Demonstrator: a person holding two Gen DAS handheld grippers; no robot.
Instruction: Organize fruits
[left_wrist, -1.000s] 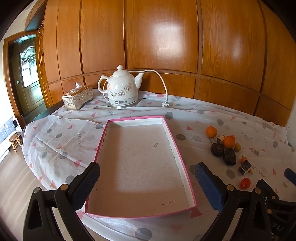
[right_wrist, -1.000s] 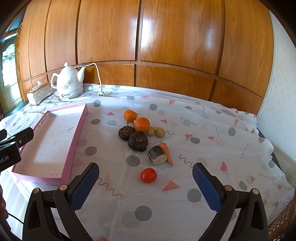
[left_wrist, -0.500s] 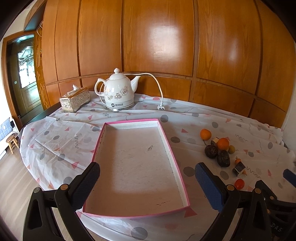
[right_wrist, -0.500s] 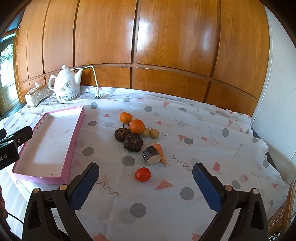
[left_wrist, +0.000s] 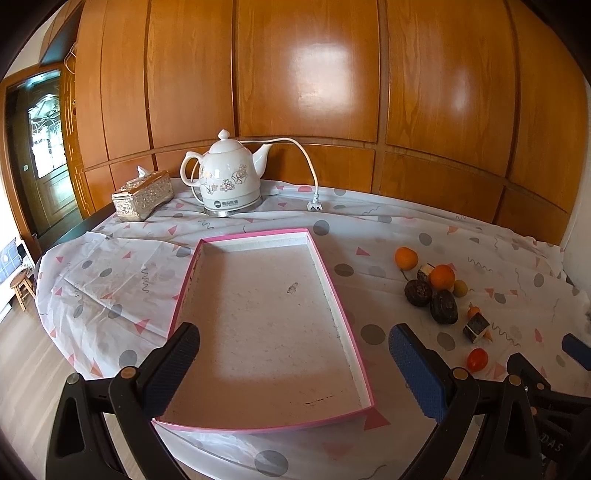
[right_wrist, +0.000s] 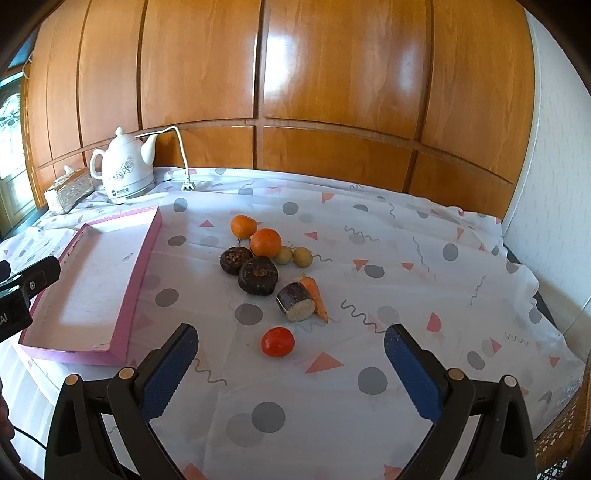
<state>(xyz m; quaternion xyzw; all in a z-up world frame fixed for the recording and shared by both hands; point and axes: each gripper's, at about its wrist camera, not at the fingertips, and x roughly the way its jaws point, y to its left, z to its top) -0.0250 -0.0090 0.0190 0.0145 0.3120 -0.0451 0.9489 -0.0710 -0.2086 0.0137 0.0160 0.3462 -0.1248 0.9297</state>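
One large table (right_wrist: 424, 236) under a white cloth printed with grey dots and pink triangles carries everything, backed by a wood-panelled wall (left_wrist: 332, 92). The biggest thing on it is a shallow pink-rimmed tray (left_wrist: 334, 291), lying toward the table's left side and holding nothing. Behind it, near the back edge, stands a white flowered kettle (left_wrist: 229, 181) with its cord and plug lying loose on the cloth, and a patterned tissue box (left_wrist: 142, 195) sits toward the back-left corner. The fruit lies in a loose cluster near the middle of the table, right of the tray and apart from it: two oranges (right_wrist: 265, 242), two dark wrinkled round fruits (right_wrist: 258, 275), a cut dark-skinned stub (right_wrist: 295, 306) touching a small carrot (right_wrist: 316, 293), two small yellow-green fruits (right_wrist: 302, 257), and a red tomato (right_wrist: 277, 341) alone nearest the front edge. The left gripper (left_wrist: 293, 354) hangs over the tray's near end, jaws wide apart and holding nothing; the right gripper (right_wrist: 290, 354) hovers with the tomato between its spread jaws, gripping nothing.
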